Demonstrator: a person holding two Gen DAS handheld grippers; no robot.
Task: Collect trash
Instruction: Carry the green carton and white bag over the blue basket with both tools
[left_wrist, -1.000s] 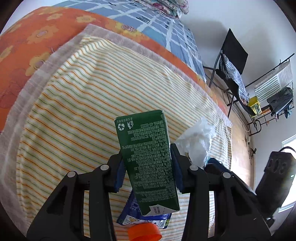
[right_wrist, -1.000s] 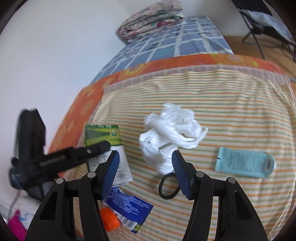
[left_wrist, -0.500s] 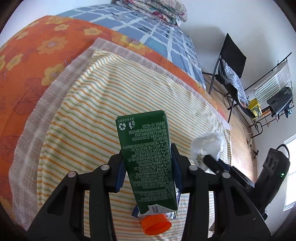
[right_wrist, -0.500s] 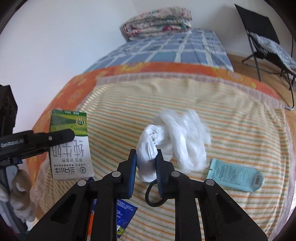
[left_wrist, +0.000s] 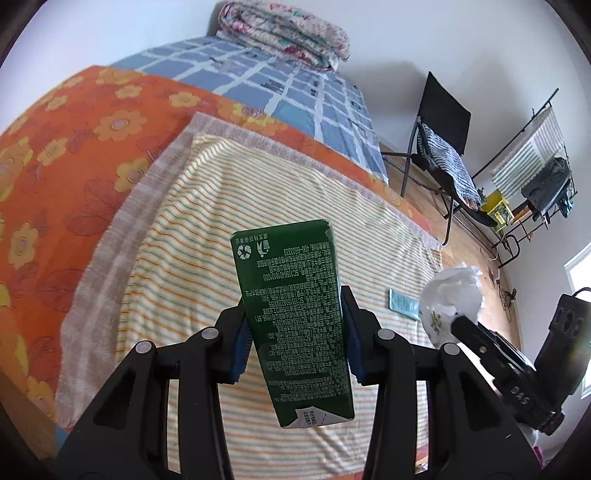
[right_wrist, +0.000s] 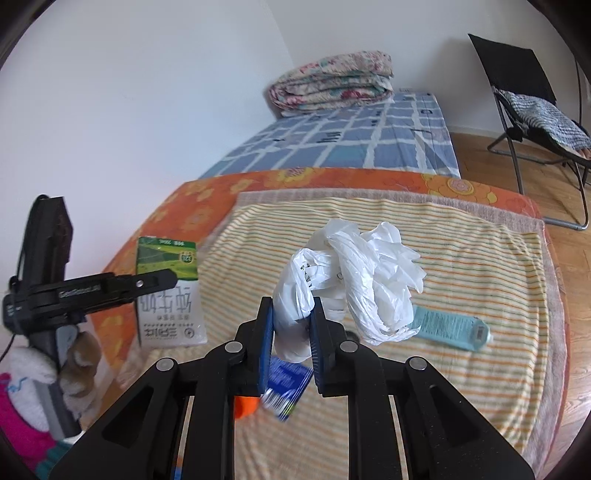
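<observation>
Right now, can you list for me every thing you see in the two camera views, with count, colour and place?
milk carton: one, green and white, held up between the left gripper's pads
plastic bag: one, white, crumpled, pinched in the right gripper, lifted off the blanket
tube: one, light blue, lying on the striped blanket, partly behind the bag
wrapper: one, blue, on the blanket under the right gripper
cap: one, orange, beside the wrapper
striped blanket: one, yellow with stripes, on the bed
folded quilt: one, floral, far end of the bed
chair: one, black, on the floor beside the bed
left gripper: black, blue pads
right gripper: black, blue pads
</observation>
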